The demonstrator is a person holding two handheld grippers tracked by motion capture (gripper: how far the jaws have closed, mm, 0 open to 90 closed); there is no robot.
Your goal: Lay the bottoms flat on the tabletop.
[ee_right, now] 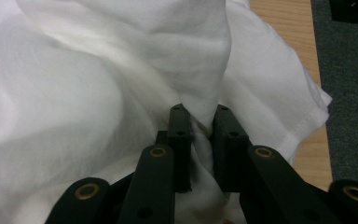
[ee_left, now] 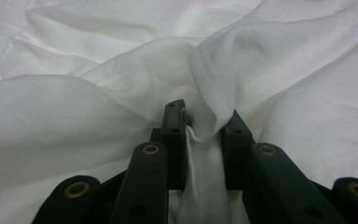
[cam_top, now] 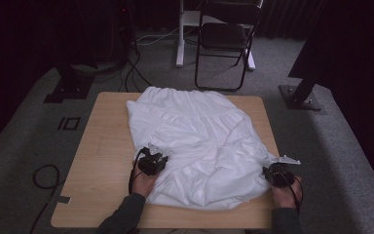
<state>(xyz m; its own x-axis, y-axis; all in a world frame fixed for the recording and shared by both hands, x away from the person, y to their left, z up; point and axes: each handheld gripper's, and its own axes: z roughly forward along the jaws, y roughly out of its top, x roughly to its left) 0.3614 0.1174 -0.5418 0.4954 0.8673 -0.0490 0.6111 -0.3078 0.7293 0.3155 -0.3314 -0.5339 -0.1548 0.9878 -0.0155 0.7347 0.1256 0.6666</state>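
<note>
A white cloth garment (cam_top: 195,141) lies crumpled over the middle and right of the wooden table (cam_top: 102,161). My left gripper (cam_top: 152,161) sits at the cloth's near left edge, shut on a hemmed fold of the white cloth (ee_left: 205,116) bunched between its jaws. At the table's right edge my right gripper (cam_top: 277,171) is shut on a gathered fold of the same cloth (ee_right: 200,93), which rises up from between the jaws. In the right gripper view a hemmed corner (ee_right: 314,109) hangs to the right over the table edge.
Bare wood runs along the table's left side and near edge. Beyond the far edge stand a black folding chair (cam_top: 226,36) and a white stand (cam_top: 180,34). Cables lie on the grey carpet (cam_top: 44,178) at the left.
</note>
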